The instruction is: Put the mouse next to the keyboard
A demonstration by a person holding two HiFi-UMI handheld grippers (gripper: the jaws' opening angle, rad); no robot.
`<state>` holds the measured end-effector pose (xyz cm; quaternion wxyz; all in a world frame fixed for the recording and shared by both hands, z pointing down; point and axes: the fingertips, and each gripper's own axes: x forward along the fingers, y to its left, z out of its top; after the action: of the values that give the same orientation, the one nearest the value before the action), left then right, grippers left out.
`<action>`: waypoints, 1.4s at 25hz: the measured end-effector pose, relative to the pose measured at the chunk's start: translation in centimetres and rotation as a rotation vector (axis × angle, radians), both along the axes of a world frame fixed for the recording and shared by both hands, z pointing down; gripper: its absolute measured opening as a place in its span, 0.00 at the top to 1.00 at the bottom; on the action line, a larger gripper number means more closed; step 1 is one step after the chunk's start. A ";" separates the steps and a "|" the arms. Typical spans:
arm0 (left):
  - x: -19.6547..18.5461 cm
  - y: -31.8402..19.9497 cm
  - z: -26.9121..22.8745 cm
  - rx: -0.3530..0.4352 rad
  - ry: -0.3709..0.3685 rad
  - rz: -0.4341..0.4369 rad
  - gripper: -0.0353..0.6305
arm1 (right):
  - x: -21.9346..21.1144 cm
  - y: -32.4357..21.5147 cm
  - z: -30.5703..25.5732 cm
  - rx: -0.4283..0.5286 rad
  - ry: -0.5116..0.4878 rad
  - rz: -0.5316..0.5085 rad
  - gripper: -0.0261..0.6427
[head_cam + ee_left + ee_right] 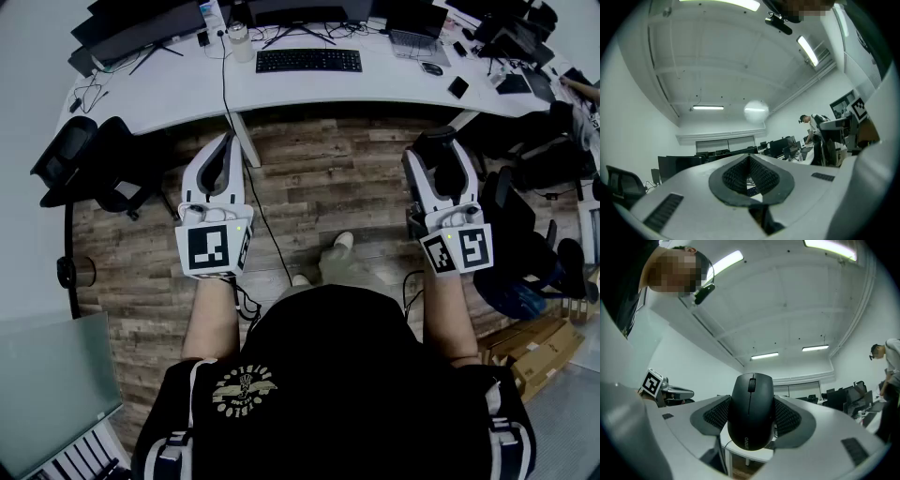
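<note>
Right gripper [751,423] clamped the black mouse [751,401]; left gripper [751,177] was closed, empty. Keyboard [308,60] sat on the surface [394,86] ahead.

The head camera sits above the person [328,375] and faces steeply down: floor [319,178] in mid frame, the surface [187,89] far off along the top edge. The left hand-held gripper [225,142] and right hand-held gripper [439,142] each carry a camera close behind the jaws, tilted slightly up, so ceiling [731,56] fills their upper frames. Each gripper view catches the other's marker cube [858,108] near a side edge.
</note>
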<state>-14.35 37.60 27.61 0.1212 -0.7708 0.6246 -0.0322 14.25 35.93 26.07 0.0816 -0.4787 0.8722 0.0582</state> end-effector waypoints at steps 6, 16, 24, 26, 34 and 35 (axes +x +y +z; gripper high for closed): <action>2.2 -1.5 -0.7 0.012 -0.018 0.026 0.94 | 0.6 -1.4 -0.1 0.010 -0.011 -0.016 0.53; 2.5 -5.9 0.0 -0.018 -0.024 0.010 0.94 | 2.5 -6.9 0.4 -0.002 -0.043 -0.023 0.53; 2.2 -9.9 0.9 -0.036 -0.009 -0.015 0.94 | 3.5 -11.0 1.3 -0.030 -0.036 -0.022 0.53; 2.1 -10.7 1.3 -0.045 -0.006 -0.012 0.94 | 3.7 -11.8 1.2 -0.035 -0.036 -0.017 0.53; 3.5 -14.0 2.1 -0.057 -0.005 0.002 0.94 | 5.0 -14.8 1.8 -0.055 -0.050 -0.013 0.53; 3.8 -14.4 2.1 -0.056 -0.007 0.006 0.94 | 5.2 -15.2 1.8 -0.055 -0.052 -0.013 0.53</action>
<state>-10.56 23.22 29.69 0.1016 -0.7756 0.6208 -0.0519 19.40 20.75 27.86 0.0914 -0.4766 0.8741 0.0212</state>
